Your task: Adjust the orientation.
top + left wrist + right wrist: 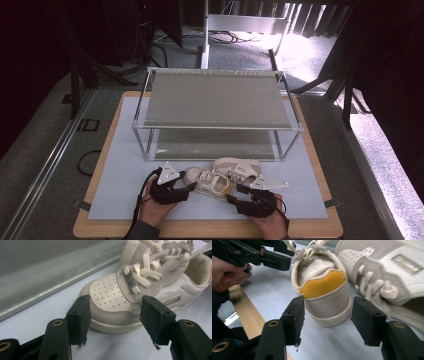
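Step in hand: the two-ended grasp on the near cream-and-beige child's sneaker [209, 182], lying on the worktop [120, 180] at 6 o'clock from the glass-and-metal two-tier shelf [215, 100]. Its twin sneaker [239, 168] sits just behind, touching it. Your left claw [186, 191] brackets the perforated toe [110, 293], released, pads not yet pressing. Your right claw [234, 193] straddles the yellow-lined heel [324, 285], likewise unclenched. Next, likely: push both in a little, clench together, lift level.
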Tool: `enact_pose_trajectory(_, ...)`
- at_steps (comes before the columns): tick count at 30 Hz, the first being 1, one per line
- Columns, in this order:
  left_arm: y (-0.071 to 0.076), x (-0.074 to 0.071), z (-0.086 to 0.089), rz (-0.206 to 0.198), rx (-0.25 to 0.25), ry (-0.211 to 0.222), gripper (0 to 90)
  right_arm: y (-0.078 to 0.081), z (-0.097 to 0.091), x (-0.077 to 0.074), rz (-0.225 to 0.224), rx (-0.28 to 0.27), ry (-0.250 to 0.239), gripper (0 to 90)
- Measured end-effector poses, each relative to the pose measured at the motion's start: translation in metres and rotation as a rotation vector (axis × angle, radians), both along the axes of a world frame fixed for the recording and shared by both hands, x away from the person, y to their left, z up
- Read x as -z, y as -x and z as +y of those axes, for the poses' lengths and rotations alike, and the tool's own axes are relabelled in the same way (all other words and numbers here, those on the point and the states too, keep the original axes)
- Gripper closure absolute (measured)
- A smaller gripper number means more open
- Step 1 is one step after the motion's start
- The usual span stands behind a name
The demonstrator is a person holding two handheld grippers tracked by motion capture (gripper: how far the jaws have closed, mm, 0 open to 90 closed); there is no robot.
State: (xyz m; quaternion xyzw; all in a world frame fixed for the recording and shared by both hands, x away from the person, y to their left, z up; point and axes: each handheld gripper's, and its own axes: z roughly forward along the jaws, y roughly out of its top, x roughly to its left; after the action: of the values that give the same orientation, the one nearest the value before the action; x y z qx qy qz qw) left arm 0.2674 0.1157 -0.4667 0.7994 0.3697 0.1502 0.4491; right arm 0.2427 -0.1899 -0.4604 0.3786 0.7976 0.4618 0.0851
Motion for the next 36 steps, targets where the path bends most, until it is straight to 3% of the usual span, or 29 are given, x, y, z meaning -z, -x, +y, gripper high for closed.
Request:
enact_pose_trajectory(5, 0.000, -0.013, 0.001, -0.043, -0.005, 0.019, 41.3, 0.008, -0.011, -0.012, -0.105, 0.014, 0.031, 43.7)
enact_pose_trajectory(10, -0.004, -0.024, -0.004, -0.085, 0.002, 0.014, 41.3, 0.008, -0.033, -0.024, -0.186, 0.096, 0.057, 44.3)
enact_pose_trajectory(18, -0.013, -0.031, -0.017, -0.115, 0.023, 0.002, 41.2, -0.006, -0.062, -0.027, -0.188, 0.186, 0.072, 43.0)
enact_pose_trajectory(23, -0.020, -0.033, -0.027, -0.129, 0.034, -0.028, 41.3, -0.014, -0.063, -0.020, -0.186, 0.190, 0.111, 42.3)
enact_pose_trajectory(28, -0.030, -0.035, -0.040, -0.135, 0.054, -0.042, 41.9, -0.019, -0.061, -0.014, -0.178, 0.188, 0.121, 41.2)
enact_pose_trajectory(32, -0.034, -0.035, -0.052, -0.157, 0.071, -0.063, 43.3, -0.022, -0.058, -0.007, -0.178, 0.196, 0.165, 39.0)
enact_pose_trajectory(36, -0.038, -0.033, -0.059, -0.164, 0.067, -0.062, 47.5, -0.025, -0.060, -0.004, -0.167, 0.205, 0.163, 38.3)
